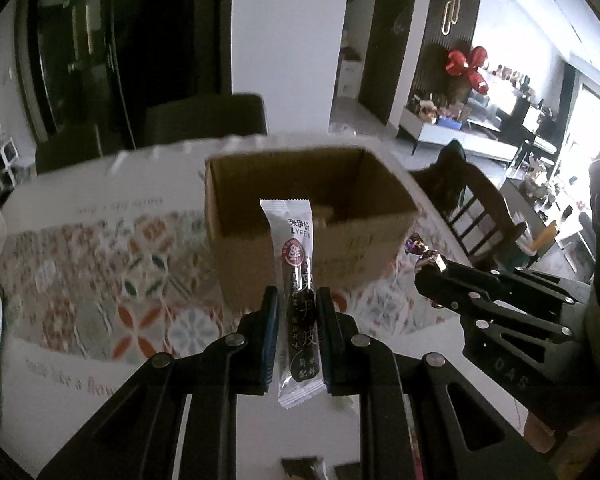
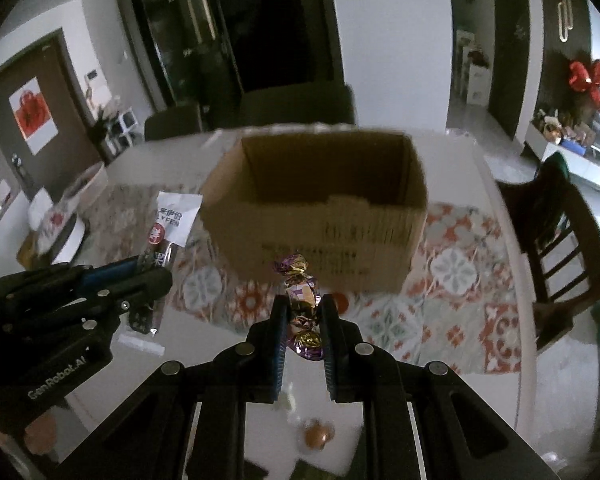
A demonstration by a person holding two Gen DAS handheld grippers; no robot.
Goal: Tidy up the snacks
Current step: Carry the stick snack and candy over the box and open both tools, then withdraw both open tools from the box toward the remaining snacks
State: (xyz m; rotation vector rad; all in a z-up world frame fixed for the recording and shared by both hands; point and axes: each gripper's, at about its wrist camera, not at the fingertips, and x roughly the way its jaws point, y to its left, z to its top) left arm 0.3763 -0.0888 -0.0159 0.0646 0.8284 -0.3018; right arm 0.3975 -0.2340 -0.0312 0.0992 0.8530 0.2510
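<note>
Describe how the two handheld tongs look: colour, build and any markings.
Both tongs are matte black, with angular linkage arms joined by round silver pins and triangular cut-outs. The left tongs and the right tongs each have two flat, parallel fingers faced with ribbed blue pads. White "GenRobot.AI" lettering runs along the left body; the right body carries embossed "DAS". No cables show.

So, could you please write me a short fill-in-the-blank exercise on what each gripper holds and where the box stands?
1. The left gripper is shut on a long ____.
2. The right gripper is shut on a twist-wrapped ____.
3. The cardboard box ahead of both grippers stands with its top ____.
4. The box stands on a patterned ____.

Missing words: snack packet; candy; open; tablecloth
</note>
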